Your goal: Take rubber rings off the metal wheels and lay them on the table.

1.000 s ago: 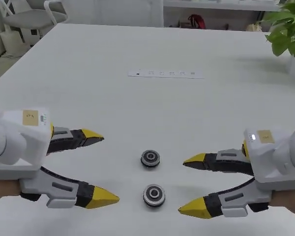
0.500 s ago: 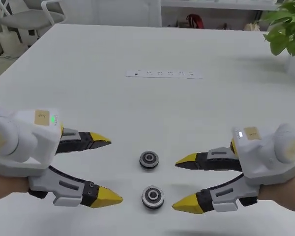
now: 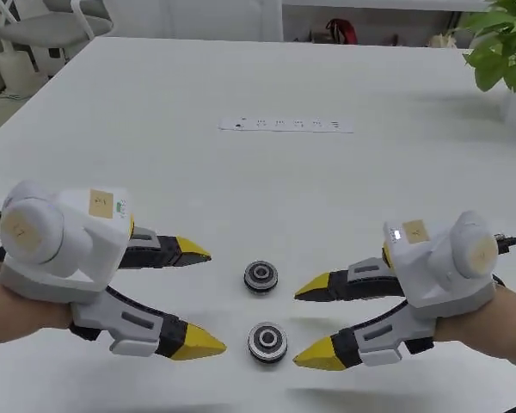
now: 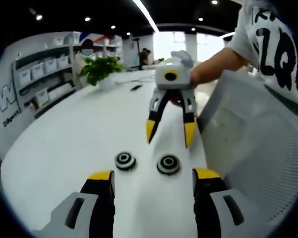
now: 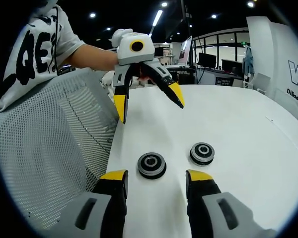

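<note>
Newbie: count check, and what lies where off the fingers?

Regular: two wheels, both flat on the table, axles up, rubber rings look still on. Near wheel sits between the left gripper and right gripper, far wheel just behind it. Both grippers spread wide, holding nothing. Right one's lower tip looks slightly closer to the near wheel imo.

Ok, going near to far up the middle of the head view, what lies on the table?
Nearer black-ringed metal wheel → farther black-ringed metal wheel → long white strip with small markings → white table's far edge.
</note>
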`<state>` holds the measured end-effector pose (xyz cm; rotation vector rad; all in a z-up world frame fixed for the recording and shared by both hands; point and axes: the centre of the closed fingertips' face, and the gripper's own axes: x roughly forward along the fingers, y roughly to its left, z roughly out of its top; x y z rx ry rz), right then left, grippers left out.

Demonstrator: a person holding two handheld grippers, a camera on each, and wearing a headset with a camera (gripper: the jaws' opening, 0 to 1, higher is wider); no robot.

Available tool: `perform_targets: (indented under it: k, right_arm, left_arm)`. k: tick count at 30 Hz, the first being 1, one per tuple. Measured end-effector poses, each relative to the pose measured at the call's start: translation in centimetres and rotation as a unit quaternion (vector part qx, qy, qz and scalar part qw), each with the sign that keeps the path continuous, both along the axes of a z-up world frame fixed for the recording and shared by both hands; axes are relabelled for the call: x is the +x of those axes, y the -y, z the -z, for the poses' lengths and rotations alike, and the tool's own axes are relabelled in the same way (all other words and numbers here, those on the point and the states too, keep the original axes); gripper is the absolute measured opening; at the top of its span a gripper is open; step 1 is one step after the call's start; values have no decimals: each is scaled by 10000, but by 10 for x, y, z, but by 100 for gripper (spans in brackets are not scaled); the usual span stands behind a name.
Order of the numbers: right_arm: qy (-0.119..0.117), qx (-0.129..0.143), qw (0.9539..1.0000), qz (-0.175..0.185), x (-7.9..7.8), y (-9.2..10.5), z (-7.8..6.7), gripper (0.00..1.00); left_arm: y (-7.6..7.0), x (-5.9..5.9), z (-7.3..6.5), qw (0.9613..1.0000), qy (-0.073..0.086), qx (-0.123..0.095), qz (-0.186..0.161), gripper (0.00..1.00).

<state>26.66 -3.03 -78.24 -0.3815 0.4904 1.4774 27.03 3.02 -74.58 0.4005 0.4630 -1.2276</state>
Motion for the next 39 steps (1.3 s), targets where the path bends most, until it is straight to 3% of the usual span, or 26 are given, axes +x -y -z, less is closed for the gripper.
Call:
perform_targets:
  k: [5,16,21,39]
  right_arm:
    - [-18,18,10000,-18,2,-2,0,42]
    - [-96,-4,9999,-102,2,-4,5,38]
    - [-120,-4,9999,-105,3,-4,7,37]
    - [-232,11,9997,-121,2,-5,11,38]
  left_arm:
    - [4,1,4,9999,-129,-8,39,59]
    - [17,-4,9,9992,-234,80,322,51]
    - [27,-6,11,9984,-391,11,411,46]
    - [50,-17,32,9940,-601,241,882,31]
